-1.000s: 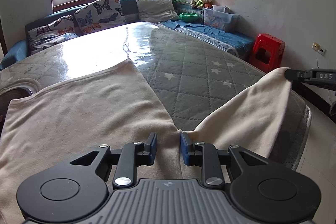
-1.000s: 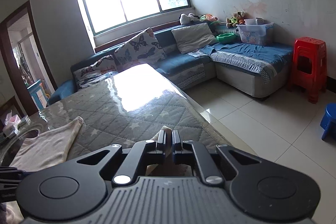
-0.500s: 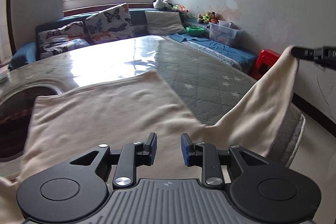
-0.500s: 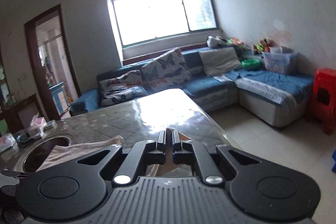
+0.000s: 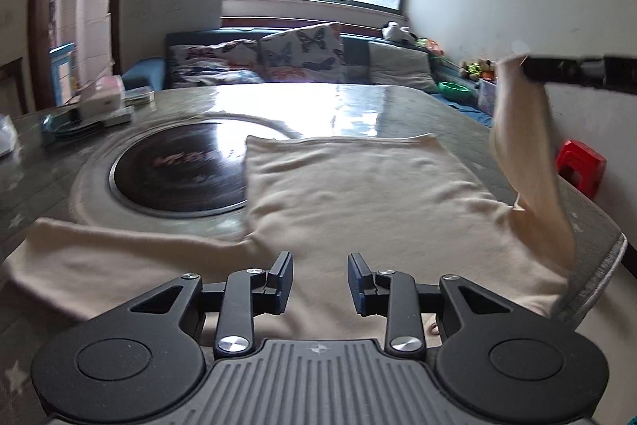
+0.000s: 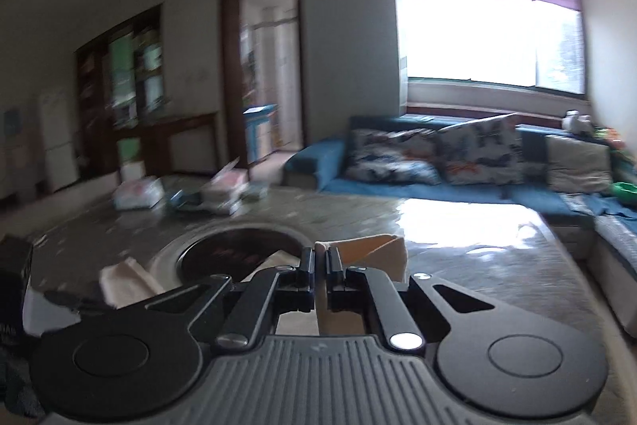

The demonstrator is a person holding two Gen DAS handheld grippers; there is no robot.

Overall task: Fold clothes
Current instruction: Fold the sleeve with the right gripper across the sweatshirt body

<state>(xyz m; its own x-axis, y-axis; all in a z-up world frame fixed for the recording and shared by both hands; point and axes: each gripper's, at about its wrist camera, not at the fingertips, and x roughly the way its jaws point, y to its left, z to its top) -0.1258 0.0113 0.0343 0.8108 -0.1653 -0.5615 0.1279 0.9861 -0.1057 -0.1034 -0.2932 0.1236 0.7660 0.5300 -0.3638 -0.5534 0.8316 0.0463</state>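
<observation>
A cream long-sleeved garment (image 5: 358,194) lies spread on the quilted grey table (image 5: 398,106). Its left sleeve (image 5: 99,249) stretches out to the left, near the table's front edge. My left gripper (image 5: 320,281) hovers low over the garment's near part; its jaws are opening, and the pads press on nothing. My right gripper (image 6: 320,261) is shut on the end of the other sleeve (image 6: 378,249). In the left wrist view the right gripper (image 5: 531,66) holds that sleeve (image 5: 525,146) lifted high above the garment's right edge.
A round dark plate (image 5: 179,170) is set into the table, partly under the garment's left edge. Boxes and packets (image 5: 99,102) sit at the far left of the table. A blue sofa (image 5: 278,66) with cushions stands behind it, and a red stool (image 5: 579,166) stands on the floor at right.
Both views have swung left across the room. The right gripper has lifted the sleeve higher and carried it in over the table. The left jaws have spread a little wider.
</observation>
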